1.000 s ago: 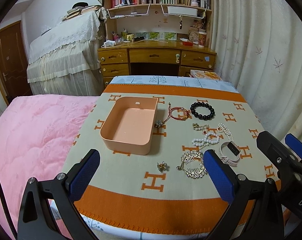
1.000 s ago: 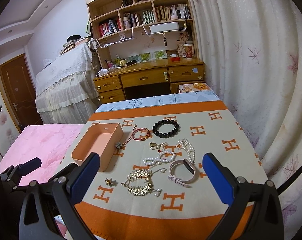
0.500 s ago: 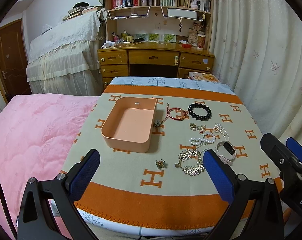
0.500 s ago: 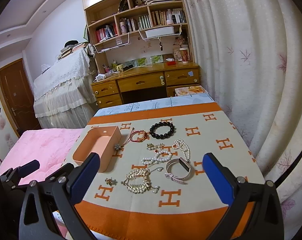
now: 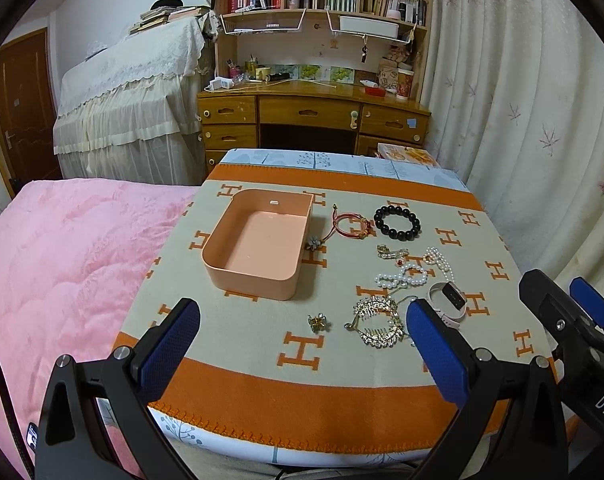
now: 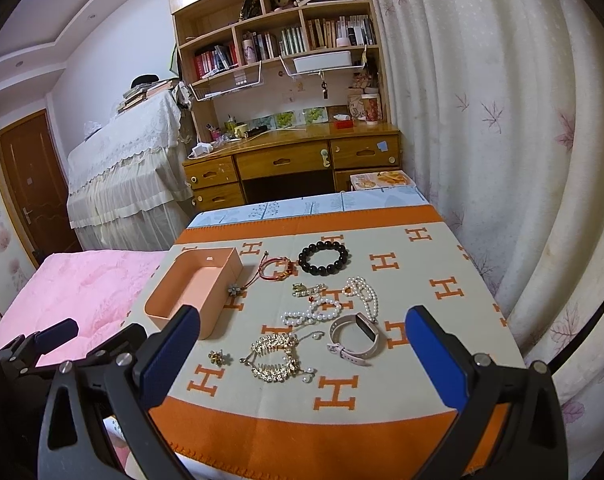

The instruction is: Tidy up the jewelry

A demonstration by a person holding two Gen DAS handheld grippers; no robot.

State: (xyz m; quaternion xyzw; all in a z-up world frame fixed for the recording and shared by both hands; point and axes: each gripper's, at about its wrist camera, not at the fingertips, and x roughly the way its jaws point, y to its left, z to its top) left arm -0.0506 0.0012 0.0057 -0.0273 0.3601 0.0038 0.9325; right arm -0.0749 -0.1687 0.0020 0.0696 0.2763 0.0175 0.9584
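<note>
An empty peach box stands on the orange-patterned cloth. Right of it lie a red cord bracelet, a black bead bracelet, a pearl strand, a pale smartwatch, gold hair combs and a small gold flower clip. My left gripper is open and empty, above the table's near edge. My right gripper is open and empty, to its right; it also shows in the left wrist view.
A pink blanket covers the bed left of the table. A wooden desk with bookshelves stands behind. Curtains hang along the right side. A covered piece of furniture stands at the back left.
Both grippers have drawn back and risen slightly from the table, so the jewelry appears farther away. Nothing on the table has moved.
</note>
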